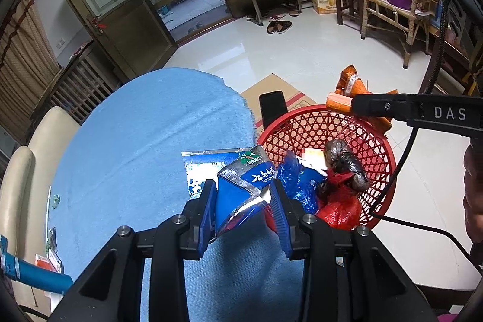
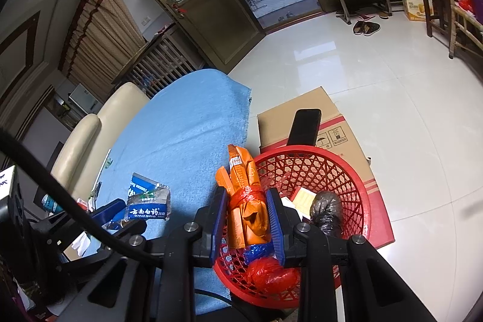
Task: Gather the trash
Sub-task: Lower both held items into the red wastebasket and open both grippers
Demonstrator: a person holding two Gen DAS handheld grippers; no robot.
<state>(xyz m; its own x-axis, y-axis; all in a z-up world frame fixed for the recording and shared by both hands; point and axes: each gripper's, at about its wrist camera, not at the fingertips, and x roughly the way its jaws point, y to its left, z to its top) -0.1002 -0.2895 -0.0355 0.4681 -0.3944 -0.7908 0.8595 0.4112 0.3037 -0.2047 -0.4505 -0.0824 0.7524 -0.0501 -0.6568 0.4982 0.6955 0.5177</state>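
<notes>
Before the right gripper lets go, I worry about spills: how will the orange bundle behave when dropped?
The orange bundle looks like soft packets tied with red plastic, so probably light and floppy. The tie should keep it together. Its length may leave it leaning on the red basket rim rather than lying flat.

Half-full red basket (image 2: 356, 186) beside table (image 2: 187, 122)

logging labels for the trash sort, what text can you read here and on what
"DAS": on the right gripper arm.
"YUNNAN BAIYAO", below Chinese characters: on the blue carton held by the left gripper.
"PORK FLOSS": on the yellow box by the chair.
Orange packet label: too small to read.
</notes>
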